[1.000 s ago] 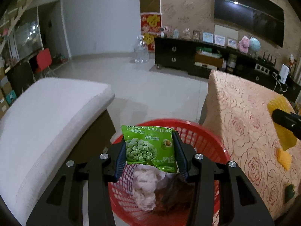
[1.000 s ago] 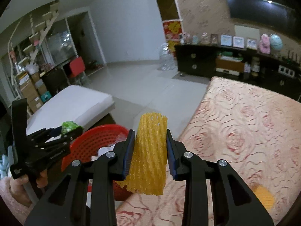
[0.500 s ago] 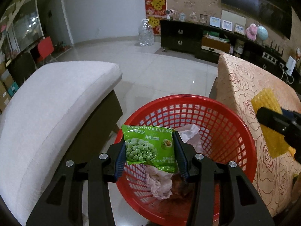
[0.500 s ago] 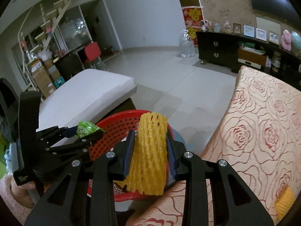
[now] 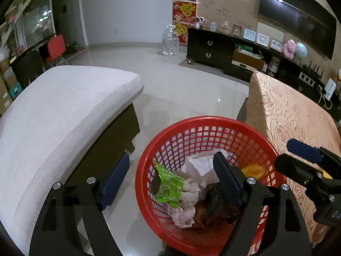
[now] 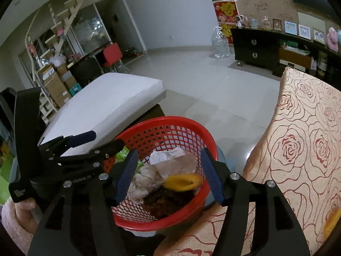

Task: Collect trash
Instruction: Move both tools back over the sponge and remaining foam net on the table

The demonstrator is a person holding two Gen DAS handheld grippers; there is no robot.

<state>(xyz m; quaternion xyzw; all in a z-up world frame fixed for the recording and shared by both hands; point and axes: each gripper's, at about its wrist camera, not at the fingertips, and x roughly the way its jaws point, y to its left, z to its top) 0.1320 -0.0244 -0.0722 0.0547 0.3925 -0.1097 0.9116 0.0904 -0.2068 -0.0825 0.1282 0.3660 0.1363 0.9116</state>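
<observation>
- Biggest thing in shot: the white cushioned bench (image 5: 64,115), sitting on the pale tiled floor (image 5: 187,91) just left of the basket.
- On the other side, the table with its rose-patterned cloth (image 6: 302,140), its edge close beside the basket.
- Between them, down on the floor, the red mesh basket (image 5: 213,125), and it is holding a pile of trash.
- Left gripper (image 5: 170,177) hangs right over the basket's left rim, jaws spread wide and nothing between them: one blue pad outside the rim, the other above the pile.
- Right gripper (image 6: 168,175) is over the basket as well, jaws wide apart, empty, framing the rubbish below.
- In the pile, crumpled white paper (image 6: 168,160) lies across the middle of the basket, with paler wads beside it.
- Some dark crumpled scrap (image 6: 168,200) sits at the near side of the heap; what it is, cannot tell.
- The green snack packet (image 5: 168,185) is inside the basket, lying tilted on the left of the pile, slightly blurred.
- The yellow foam net (image 6: 183,182) is in there too, lying on top at the right side of the heap, touching the white paper and the dark scrap.
- Another bit of yellow (image 6: 332,219) lies on the cloth at the far right edge, too cut off to identify.
</observation>
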